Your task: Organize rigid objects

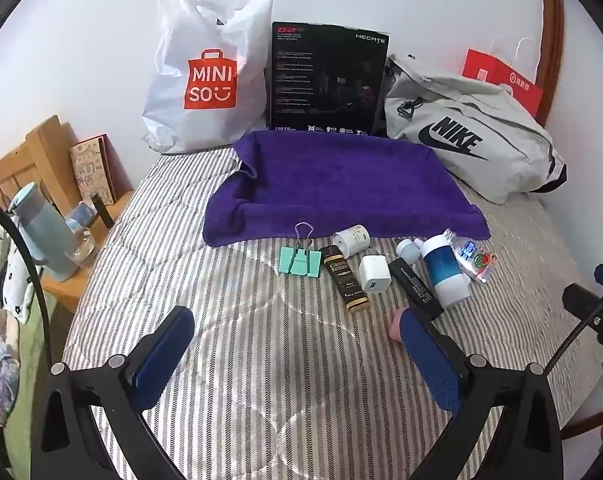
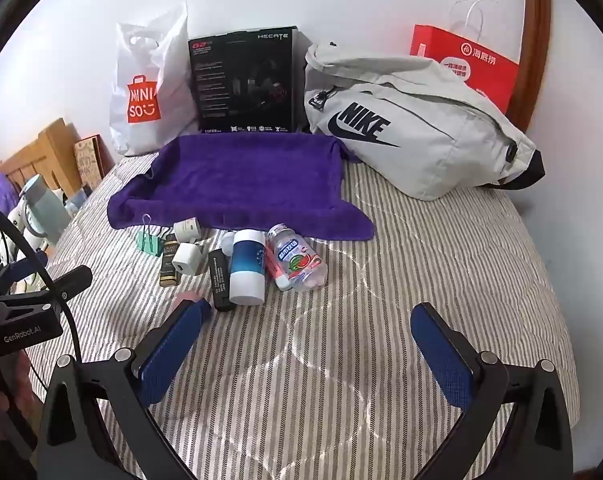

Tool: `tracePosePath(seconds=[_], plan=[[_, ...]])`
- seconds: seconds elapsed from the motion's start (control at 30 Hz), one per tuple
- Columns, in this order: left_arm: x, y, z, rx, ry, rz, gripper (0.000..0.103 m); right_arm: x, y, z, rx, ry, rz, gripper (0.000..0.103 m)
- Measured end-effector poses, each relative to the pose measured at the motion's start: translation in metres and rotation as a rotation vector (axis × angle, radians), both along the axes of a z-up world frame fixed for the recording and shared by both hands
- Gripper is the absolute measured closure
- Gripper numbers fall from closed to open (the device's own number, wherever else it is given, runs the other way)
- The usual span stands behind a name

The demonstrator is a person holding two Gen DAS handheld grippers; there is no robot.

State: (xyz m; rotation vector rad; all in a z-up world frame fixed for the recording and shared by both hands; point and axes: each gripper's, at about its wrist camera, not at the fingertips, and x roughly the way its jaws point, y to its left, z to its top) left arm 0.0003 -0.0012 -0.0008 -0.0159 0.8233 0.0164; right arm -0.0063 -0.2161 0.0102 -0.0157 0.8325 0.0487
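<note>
Several small items lie in a row on the striped bedcover in front of a purple towel [image 1: 341, 184] [image 2: 241, 180]: a mint binder clip [image 1: 300, 262] [image 2: 149, 240], a small white tube [image 1: 351, 239], a brown-and-gold tube [image 1: 345, 280], a white charger cube [image 1: 374, 274] [image 2: 186, 260], a black bar [image 1: 415, 286] [image 2: 221, 280], a blue-and-white cylinder [image 1: 447, 270] [image 2: 247, 266] and a clear candy bottle [image 2: 297, 264]. My left gripper [image 1: 297, 348] hovers open short of the row, nothing between its blue pads. My right gripper [image 2: 307, 336] is also open and empty, to the right of the row.
Against the wall stand a white Miniso bag [image 1: 209, 72], a black Hecate box [image 1: 327, 80], a grey Nike bag [image 2: 413, 132] and a red paper bag [image 2: 465, 60]. A wooden bedside shelf [image 1: 41, 160] with a pale blue bottle [image 1: 41, 232] is at the left.
</note>
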Motion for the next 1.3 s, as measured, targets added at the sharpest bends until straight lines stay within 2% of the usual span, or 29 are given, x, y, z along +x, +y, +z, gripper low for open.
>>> tracePosePath(seconds=[0.17, 0.2, 0.27, 0.77, 1.3], plan=[[-0.005, -0.003, 0.000, 0.016, 0.007, 0.003, 0.000, -0.007, -0.002, 0.004, 0.011, -0.004, 0.000, 0.000], [-0.006, -0.003, 0.000, 0.017, 0.009, 0.006, 0.000, -0.004, -0.001, 0.003, 0.007, 0.027, 0.004, 0.000], [-0.009, -0.004, 0.000, 0.022, 0.011, 0.008, 0.000, -0.003, 0.001, 0.002, 0.006, 0.025, 0.008, 0.000], [-0.010, 0.008, 0.004, -0.007, -0.001, 0.014, 0.000, -0.012, 0.009, 0.007, 0.005, 0.009, 0.016, 0.000], [-0.013, 0.013, 0.005, 0.000, -0.002, 0.021, 0.000, -0.016, 0.011, 0.010, 0.005, 0.011, 0.017, 0.000]])
